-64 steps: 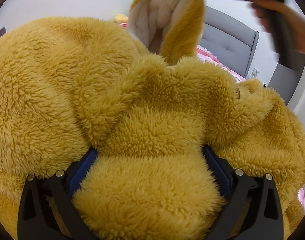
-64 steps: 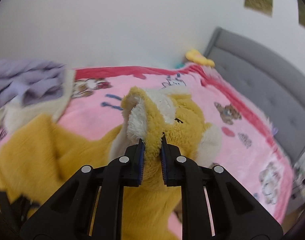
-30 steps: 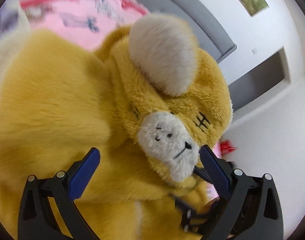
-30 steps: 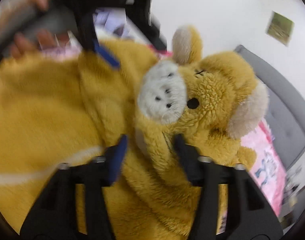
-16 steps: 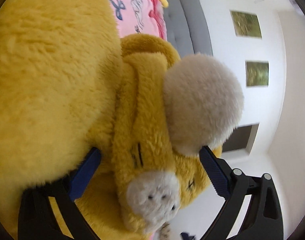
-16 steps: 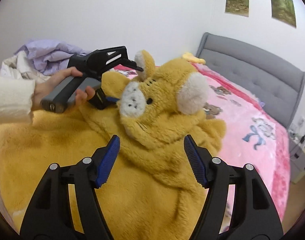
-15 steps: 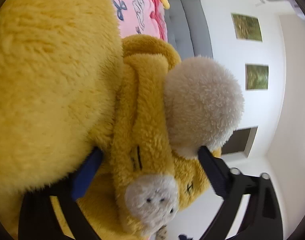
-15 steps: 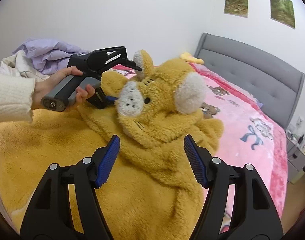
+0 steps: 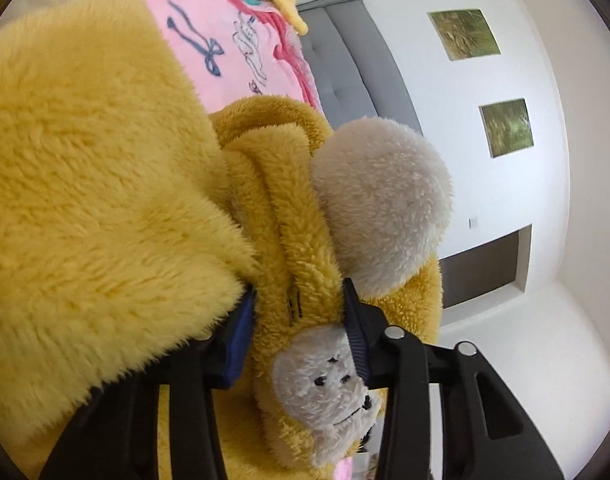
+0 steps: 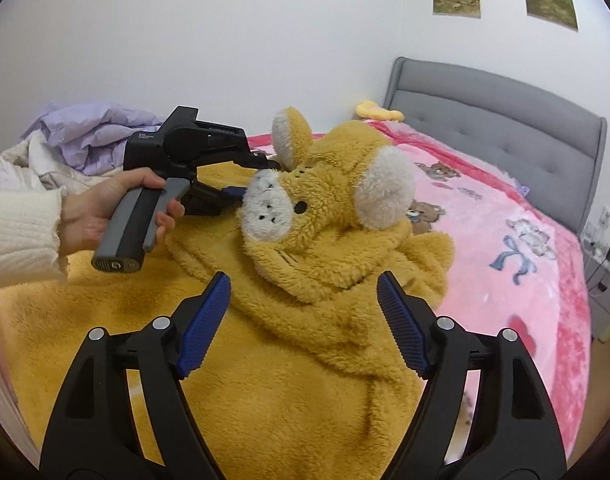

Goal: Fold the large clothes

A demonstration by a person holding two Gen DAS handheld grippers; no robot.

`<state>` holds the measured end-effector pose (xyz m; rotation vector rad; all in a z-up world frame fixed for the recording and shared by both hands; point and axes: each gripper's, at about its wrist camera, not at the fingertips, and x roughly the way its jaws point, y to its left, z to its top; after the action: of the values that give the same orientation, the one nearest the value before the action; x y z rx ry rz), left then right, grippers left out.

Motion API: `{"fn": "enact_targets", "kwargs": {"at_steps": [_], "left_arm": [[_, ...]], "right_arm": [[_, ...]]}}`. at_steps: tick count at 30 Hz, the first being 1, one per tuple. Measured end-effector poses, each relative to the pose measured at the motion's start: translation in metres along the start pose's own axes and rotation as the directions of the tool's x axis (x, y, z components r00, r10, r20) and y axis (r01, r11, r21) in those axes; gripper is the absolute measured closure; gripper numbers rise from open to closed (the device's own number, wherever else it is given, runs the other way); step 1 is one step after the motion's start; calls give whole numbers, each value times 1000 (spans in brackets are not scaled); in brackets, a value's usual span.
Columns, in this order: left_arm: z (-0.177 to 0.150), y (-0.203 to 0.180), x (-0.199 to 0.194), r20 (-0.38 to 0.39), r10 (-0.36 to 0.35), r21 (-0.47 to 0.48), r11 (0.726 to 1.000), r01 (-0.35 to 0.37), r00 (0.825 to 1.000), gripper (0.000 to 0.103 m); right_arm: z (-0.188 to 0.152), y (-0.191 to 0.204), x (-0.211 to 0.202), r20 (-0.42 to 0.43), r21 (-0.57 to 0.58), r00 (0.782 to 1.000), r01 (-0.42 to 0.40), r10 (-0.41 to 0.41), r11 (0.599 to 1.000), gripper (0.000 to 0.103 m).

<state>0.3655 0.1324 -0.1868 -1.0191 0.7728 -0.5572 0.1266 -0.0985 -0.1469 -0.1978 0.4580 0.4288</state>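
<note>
A large yellow fleece garment [image 10: 289, 380] lies spread on the bed, its animal-face hood [image 10: 329, 184] raised at the far end. A person's hand [image 10: 101, 208] holds my left gripper [image 10: 249, 178] at the hood's white muzzle. In the left wrist view the left gripper [image 9: 299, 300] has its jaws closing, both blue pads pressing a fold of the hood [image 9: 297, 216] just below the white ear [image 9: 381, 200]. My right gripper [image 10: 303, 284] hovers over the garment's neck area; its jaws are opening and nothing is between them.
A pink cartoon-print blanket [image 10: 505, 240] covers the bed, with a grey headboard [image 10: 485, 108] behind. A purple and cream clothes pile [image 10: 93, 132] sits at the far left. A small yellow item [image 10: 379, 111] lies by the headboard. The bed's right edge drops to a nightstand [image 10: 603, 280].
The left jaws have narrowed from wide apart onto the hood fold. The right gripper has spread its fingers a little more and stayed in place.
</note>
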Motion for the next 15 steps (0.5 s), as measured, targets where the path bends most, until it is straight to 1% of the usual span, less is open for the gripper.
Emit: {"fn": "enact_targets", "kwargs": {"at_steps": [1,3,5,6,7,8,9,10,12,13,15], "left_arm": [[1,-3,-3,0,-5,13,1000,5,1000,65],[2,-10,-10,8,-41,32,999,41,999,67],[2,-18,-20,15,-72,73,995,71,997,67],[1,-21,-24,17,-73,99,993,71,997,68],[1,-23,-30,21,-52,126,991,49,998,71],[2,-19,-32,16,-47,123,991,45,999,73],[3,-18,-34,14,-70,108,992,68,997,74],[3,-17,-37,20,-77,100,992,74,997,74],[4,-17,-38,8,-62,101,993,61,998,74],[4,-20,-39,-3,-27,126,992,27,1000,73],[4,-31,-38,-26,29,202,979,-23,999,58]], "right_arm": [[0,0,3,-8,11,1000,-6,6,1000,31],[1,0,8,-27,30,1000,-10,11,1000,31],[2,0,11,-28,43,1000,-13,14,999,31],[2,0,12,-26,48,1000,-17,18,999,30],[3,1,13,-25,51,999,-21,22,998,28],[3,2,16,-28,51,999,-24,25,998,27],[4,2,19,-32,47,999,-26,27,999,27],[5,4,23,-38,38,999,-26,28,999,27],[9,7,29,-33,3,999,-23,23,1000,26],[13,10,33,-24,-47,1000,-12,11,999,26],[20,20,45,-13,-176,1000,14,-17,984,27]]}}
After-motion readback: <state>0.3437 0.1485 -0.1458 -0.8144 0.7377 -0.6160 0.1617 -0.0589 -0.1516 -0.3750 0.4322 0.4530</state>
